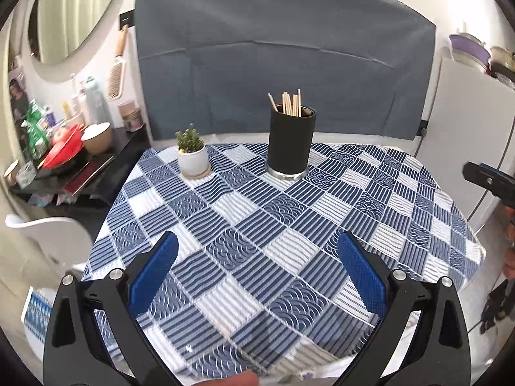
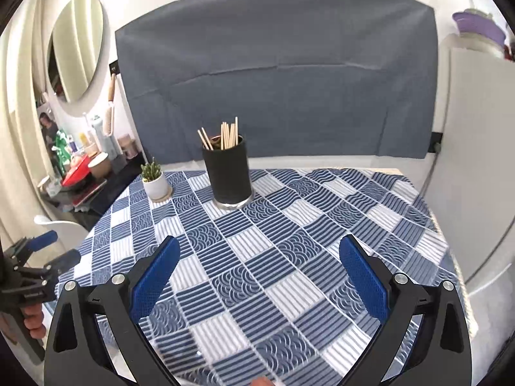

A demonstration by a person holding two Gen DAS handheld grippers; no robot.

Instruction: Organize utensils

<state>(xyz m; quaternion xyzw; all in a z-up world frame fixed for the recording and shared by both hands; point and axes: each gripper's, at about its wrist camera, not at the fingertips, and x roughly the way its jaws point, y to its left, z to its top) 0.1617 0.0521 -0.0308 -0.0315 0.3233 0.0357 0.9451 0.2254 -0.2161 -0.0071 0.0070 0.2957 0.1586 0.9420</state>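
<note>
- Left gripper, right gripper: blue-padded fingers spread wide, holding nothing, above the near edge of the blue-and-white checked desk.
- Farther back: pale wooden chopsticks upright inside the black cylindrical holder; no loose utensils visible, so organizing looks finished.
- Beside it, apart: small green succulent in white pot.

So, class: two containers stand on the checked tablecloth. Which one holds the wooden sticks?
The tall black cylindrical holder with the silver base holds the wooden sticks. The small white pot to its left holds only a green plant.
</note>
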